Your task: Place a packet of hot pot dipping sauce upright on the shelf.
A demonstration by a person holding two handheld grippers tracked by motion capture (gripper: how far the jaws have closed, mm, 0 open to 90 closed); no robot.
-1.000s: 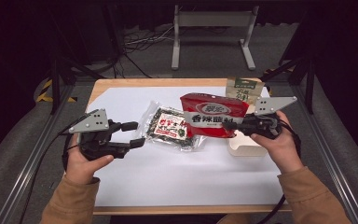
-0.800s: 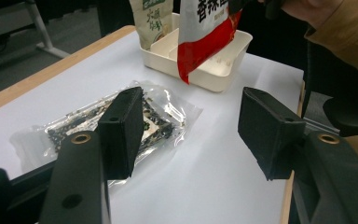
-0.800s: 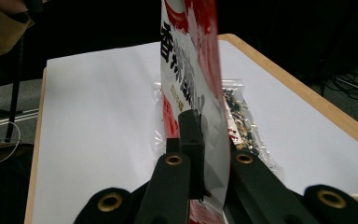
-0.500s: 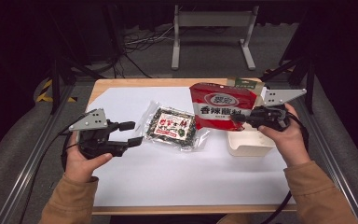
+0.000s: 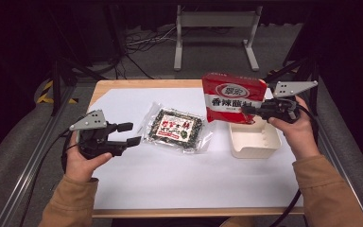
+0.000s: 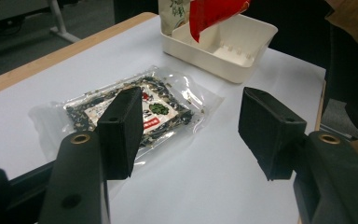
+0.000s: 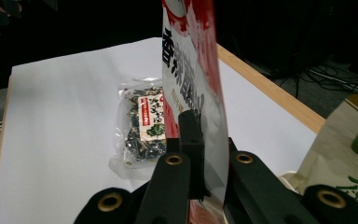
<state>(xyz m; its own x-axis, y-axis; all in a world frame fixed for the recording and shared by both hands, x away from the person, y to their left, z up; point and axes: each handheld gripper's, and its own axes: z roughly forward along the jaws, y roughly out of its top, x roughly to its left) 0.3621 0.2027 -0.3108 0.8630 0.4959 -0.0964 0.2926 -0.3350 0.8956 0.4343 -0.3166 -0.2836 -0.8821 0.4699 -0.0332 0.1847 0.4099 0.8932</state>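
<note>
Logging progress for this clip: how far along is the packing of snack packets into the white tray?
Done: nothing lies in the white tray yet. In hand: the right gripper holds the red packet upright above it. Left: the seaweed packet lies on the table; the left gripper is open beside it.

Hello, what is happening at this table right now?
A person works with a handheld gripper in each hand. The right gripper is shut on a red snack bag and holds it upright above the white tray. The left gripper is open and holds nothing, near a clear packet of dark snacks lying flat on the white table.
</note>
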